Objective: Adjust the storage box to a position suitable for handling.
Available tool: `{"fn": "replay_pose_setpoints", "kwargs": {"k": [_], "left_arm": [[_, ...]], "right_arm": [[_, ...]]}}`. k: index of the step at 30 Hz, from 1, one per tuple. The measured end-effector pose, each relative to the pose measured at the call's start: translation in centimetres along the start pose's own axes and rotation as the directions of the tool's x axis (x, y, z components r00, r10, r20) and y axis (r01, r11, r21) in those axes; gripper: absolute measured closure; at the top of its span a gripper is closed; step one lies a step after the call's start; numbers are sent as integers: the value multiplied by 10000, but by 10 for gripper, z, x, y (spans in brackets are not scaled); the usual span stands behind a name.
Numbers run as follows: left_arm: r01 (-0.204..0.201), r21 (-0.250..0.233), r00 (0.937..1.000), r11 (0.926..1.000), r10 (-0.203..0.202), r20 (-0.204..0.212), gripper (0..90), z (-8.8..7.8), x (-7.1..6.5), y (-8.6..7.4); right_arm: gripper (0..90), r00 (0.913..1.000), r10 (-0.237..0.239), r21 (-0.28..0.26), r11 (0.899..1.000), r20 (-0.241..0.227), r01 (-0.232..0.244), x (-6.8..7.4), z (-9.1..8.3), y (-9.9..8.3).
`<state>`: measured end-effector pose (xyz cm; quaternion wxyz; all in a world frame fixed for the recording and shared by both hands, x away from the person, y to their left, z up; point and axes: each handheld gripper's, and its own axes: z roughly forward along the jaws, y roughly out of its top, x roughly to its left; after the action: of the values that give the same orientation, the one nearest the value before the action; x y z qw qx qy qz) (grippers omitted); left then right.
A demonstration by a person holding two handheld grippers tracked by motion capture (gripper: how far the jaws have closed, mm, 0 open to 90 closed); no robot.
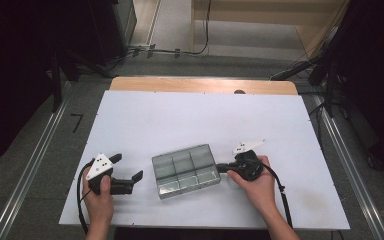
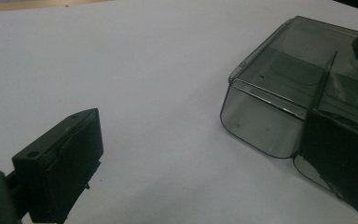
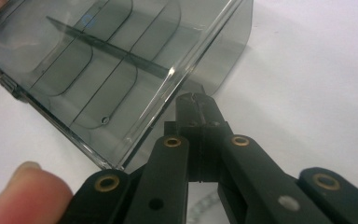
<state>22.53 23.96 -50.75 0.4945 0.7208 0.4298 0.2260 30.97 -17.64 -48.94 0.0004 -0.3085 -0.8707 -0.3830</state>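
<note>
One smoky six-compartment box [image 1: 185,170] sits between two tools: right tool [image 1: 222,168], jaws closed empty, touches its edge; left tool [image 1: 129,169] gapes wide, bare bench [image 1: 205,117] beyond

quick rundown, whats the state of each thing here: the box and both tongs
compartment box: smoky clear plastic, lid shut, nothing seen inside, flat on the white table
left tongs: open, jaws spread wide, one jaw close to the box's corner, holding nothing
right tongs: shut, jaws pressed together, tip at the box's right edge, nothing seen between the jaws
</note>
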Motion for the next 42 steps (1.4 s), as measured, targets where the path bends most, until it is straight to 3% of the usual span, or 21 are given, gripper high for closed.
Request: {"fn": "replay_pose_setpoints", "kwargs": {"k": [8, 15, 18, 24, 27, 29, 30, 32, 34, 37, 40, 42], "left_arm": [[420, -266, 9991, 9988, -420, 14, 22, -3, 3, 0], [652, -204, 9978, 9977, -653, -85, 48, -2, 4, 2], [1320, -449, 9909, 9902, -1306, 327, 64, -2, 7, 4], [1704, -366, 9854, 9847, -1705, 9, 121, 0, 7, 6], [2136, -536, 9764, 9754, -2115, 434, 139, -1, 10, 8], [2273, -682, 9732, 9714, -2241, 513, 215, -4, 10, 10], [2245, -623, 9744, 9725, -2235, 224, 259, -6, 10, 11], [2302, -545, 9731, 9716, -2292, 245, 380, -6, 11, 10], [2425, -329, 9680, 9696, -2396, 743, 551, -6, 14, 9], [2418, -128, 9682, 9703, -2403, 697, 701, -5, 15, 8], [2095, 514, 9741, 9765, -2129, 760, 827, -3, 14, 6], [2040, 700, 9744, 9765, -2095, 819, 890, -2, 13, 6]], "right_arm": [[880, 9991, -336, -10, 9994, -256, 336, 26, 4, -8], [880, 9959, -671, -100, 9977, -610, 666, 47, 9, -16], [880, 9941, -952, -31, 9955, -523, 952, 59, 12, -18], [880, 9869, -1367, -71, 9906, -854, 1365, 76, 18, -21], [878, 9834, -1597, -226, 9871, -863, 1583, 79, 18, -23], [873, 9842, -1535, -551, 9873, -882, 1490, 77, 13, -25], [802, 9846, -1515, -696, 9869, -873, 1457, 75, 11, -26], [699, 9866, -1422, -1006, 9859, -805, 1339, 71, 4, -28], [642, 9869, -1414, -1211, 9839, -779, 1314, 68, -4, -30], [488, 9866, -1557, -1439, 9785, -478, 1474, 65, -16, -33], [350, 9840, -1761, -1737, 9702, -279, 1687, 61, -26, -38], [280, 9854, -1696, -2006, 9660, -157, 1631, 57, -32, -42]]}}
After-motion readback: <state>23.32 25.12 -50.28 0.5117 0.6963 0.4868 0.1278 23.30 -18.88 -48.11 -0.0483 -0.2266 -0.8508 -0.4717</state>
